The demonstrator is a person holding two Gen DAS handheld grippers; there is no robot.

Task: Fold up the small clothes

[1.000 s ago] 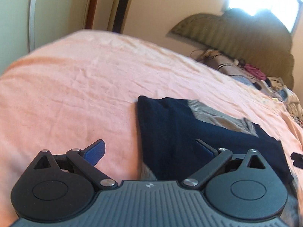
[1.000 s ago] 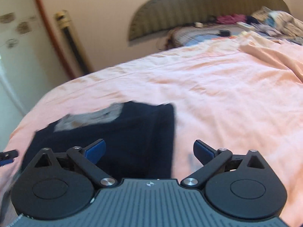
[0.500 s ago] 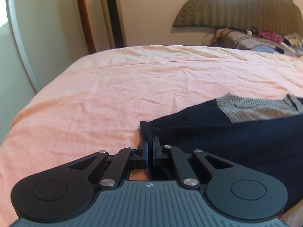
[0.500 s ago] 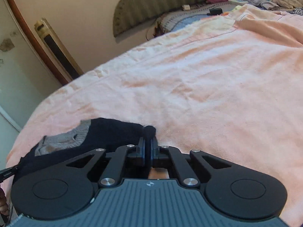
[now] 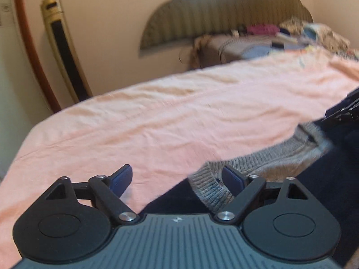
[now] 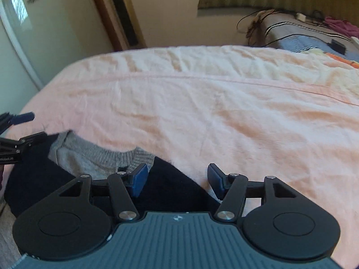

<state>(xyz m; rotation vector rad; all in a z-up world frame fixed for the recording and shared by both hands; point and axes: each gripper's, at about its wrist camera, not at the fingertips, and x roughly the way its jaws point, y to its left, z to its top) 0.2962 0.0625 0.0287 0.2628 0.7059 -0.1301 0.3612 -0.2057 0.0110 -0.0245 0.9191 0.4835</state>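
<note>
The dark navy garment (image 6: 170, 188) with a grey ribbed band (image 6: 98, 157) lies on the pink bed sheet (image 6: 213, 103), at the near edge of the bed. Its long axis seems to run side to side, from one gripper to the other.

The left gripper (image 5: 177, 179) stands at the left end of the garment. Its jaws are wide apart and hold nothing. The cloth lies at about 3 o'clock from the gap, and the grey band (image 5: 258, 163) touches or almost touches the right finger; I cannot tell which.

The right gripper (image 6: 177, 177) is at the other end, jaws wide too and empty. The navy edge lies under the gap and goes toward 9 o'clock.

Both grippers are about equally near, so I judge the coming move as a grasp on each end.
</note>
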